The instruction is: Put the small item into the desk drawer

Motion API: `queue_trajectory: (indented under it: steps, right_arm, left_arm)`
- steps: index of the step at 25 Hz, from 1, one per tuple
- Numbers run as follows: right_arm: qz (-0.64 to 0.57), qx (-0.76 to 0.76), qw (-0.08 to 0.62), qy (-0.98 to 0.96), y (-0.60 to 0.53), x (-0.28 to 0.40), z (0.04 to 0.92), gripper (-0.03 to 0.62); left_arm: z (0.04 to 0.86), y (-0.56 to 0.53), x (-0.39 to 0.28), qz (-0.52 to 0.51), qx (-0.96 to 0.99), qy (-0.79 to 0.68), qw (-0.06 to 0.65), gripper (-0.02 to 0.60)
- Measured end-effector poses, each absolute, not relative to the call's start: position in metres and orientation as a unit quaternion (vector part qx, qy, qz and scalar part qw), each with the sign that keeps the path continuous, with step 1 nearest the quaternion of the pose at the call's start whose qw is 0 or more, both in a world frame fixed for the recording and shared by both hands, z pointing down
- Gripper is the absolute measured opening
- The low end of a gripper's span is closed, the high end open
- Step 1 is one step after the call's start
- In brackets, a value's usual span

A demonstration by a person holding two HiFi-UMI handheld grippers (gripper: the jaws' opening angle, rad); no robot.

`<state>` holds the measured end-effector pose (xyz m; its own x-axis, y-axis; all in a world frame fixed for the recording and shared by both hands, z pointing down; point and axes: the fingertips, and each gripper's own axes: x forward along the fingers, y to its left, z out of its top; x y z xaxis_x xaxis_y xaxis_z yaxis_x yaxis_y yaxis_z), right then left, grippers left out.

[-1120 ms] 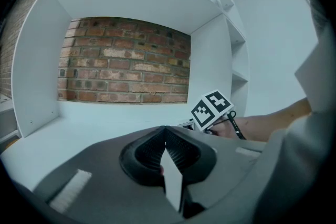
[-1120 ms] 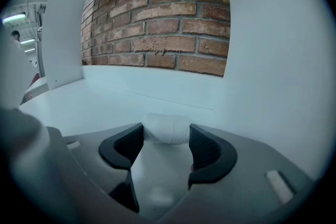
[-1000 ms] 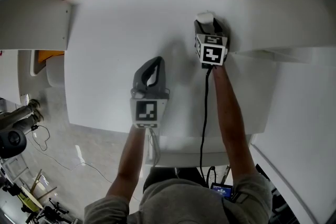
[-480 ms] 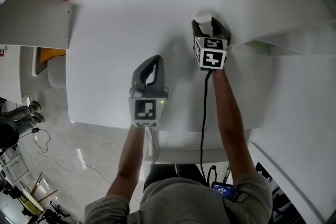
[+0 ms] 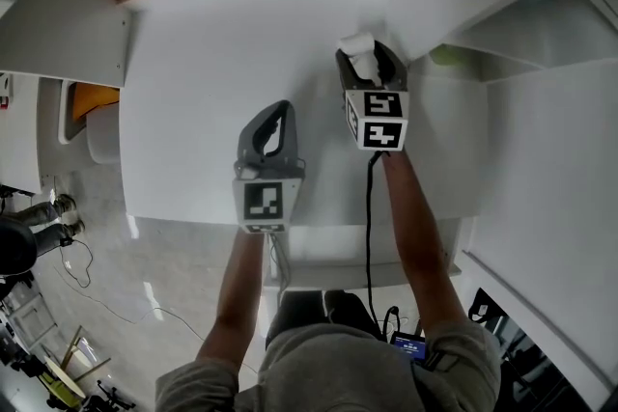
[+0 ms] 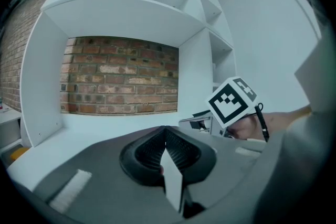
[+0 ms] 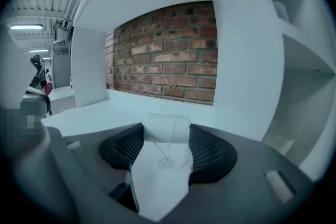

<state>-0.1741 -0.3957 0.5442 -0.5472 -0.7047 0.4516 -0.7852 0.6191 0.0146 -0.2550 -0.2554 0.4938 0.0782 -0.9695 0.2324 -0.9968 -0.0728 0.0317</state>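
Right gripper view shows the right gripper (image 7: 166, 139) clamped on the white thread spool (image 7: 167, 127), now lifted off the desk (image 5: 212, 63), so the drawer comes next, while the left gripper (image 6: 165, 150) is closed, empty.

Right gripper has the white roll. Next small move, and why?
Probably carry it toward the desk's near edge: the right gripper is clamped on the white roll, the left gripper is shut and empty, and no open drawer shows.
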Motion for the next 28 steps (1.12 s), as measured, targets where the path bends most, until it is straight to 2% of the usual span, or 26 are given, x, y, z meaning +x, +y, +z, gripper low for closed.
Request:
queue_trajectory:
  steps: [15, 28]
  right_arm:
    - [0.072, 0.423, 0.165, -0.888, -0.292, -0.116, 0.469, 0.273]
    - [0.076, 0.433, 0.172, -0.882, -0.191, -0.041, 0.453, 0.273]
  left_arm:
    - [0.455, -0.196, -0.201, 0.066, 0.739, -0.666, 0.072, 0.012]
    - [0.451, -0.138, -0.136, 0.068, 0.763, -0.640, 0.064, 0.012]
